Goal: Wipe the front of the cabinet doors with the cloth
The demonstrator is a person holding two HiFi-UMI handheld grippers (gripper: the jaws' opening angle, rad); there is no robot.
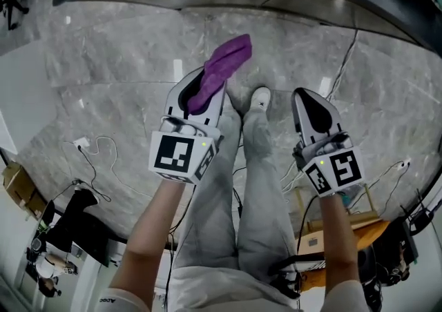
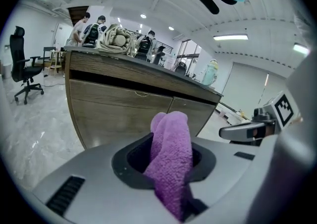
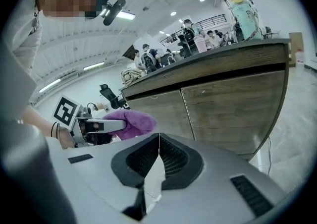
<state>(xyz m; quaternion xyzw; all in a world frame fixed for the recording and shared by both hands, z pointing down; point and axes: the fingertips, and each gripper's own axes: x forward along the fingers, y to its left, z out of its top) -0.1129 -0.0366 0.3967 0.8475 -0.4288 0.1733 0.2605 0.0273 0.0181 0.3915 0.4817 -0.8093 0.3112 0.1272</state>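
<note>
A purple fluffy cloth (image 1: 222, 69) sticks out of my left gripper (image 1: 199, 90), which is shut on it; the cloth (image 2: 171, 161) fills the gap between the jaws and its tip points at the cabinet. The wooden cabinet doors (image 2: 126, 111) stand ahead under a dark counter, a short way off. My right gripper (image 1: 314, 112) is level with the left one, to its right, shut with nothing in it. In the right gripper view the doors (image 3: 233, 111) face me and the cloth (image 3: 130, 123) shows at the left.
I stand on a grey marble floor (image 1: 103, 96) with cables (image 1: 97, 159) trailing on it. A beige bundle (image 2: 116, 37) lies on the counter. An office chair (image 2: 24, 69) stands at the left, and several people are behind the counter. A wooden stool (image 1: 331, 231) is near my right leg.
</note>
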